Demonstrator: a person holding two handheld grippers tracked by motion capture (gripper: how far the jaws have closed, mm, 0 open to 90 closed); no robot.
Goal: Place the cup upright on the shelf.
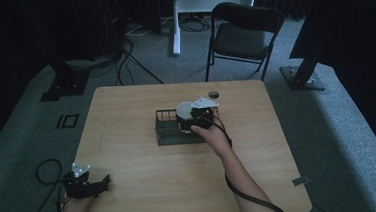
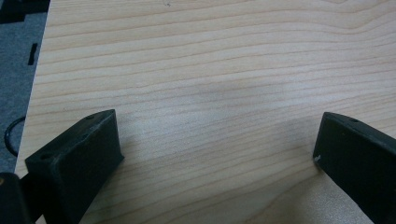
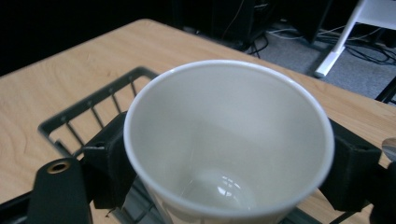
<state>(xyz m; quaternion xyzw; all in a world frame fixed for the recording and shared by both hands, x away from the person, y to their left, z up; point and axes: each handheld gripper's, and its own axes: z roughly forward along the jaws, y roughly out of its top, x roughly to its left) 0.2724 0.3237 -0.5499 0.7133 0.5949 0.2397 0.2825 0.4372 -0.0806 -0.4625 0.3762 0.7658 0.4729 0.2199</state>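
Table (image 1: 146, 189) first: light wood, bare apart from the rack, which is your landmark here. The rack (image 1: 167, 129) is a dark wire tray sitting near the table's middle, slightly toward the far edge; thin bars, open top, looks stiff and light enough to skid if you bump it. Your right gripper (image 1: 197, 119) is over the rack's right half, jaws pressed against opposite sides of the white cup (image 3: 224, 140), clamping it just below the rim — the right gripper view looks straight down into it, upright, empty, glossy inside. Whether its base is resting in the rack or hanging just above it, I can't tell. Handling call: it looks like a thin-walled paper or plastic cup, very light, soft in the wall and stiffest at the rolled rim, so the current hold high on the wall is the right place. Squeeze gently; too much will oval the mouth and it may pop out, and the smooth wall could slip if you tilt it. Keep it vertical and watch the rack's bars under the base. Your left gripper (image 1: 84, 185) is well off from the rack, at the near left corner of the table, jaws spread wide over bare wood — holding nothing. A small dark round thing (image 1: 214, 94) lies just beyond the rack's far right corner; can't identify it.
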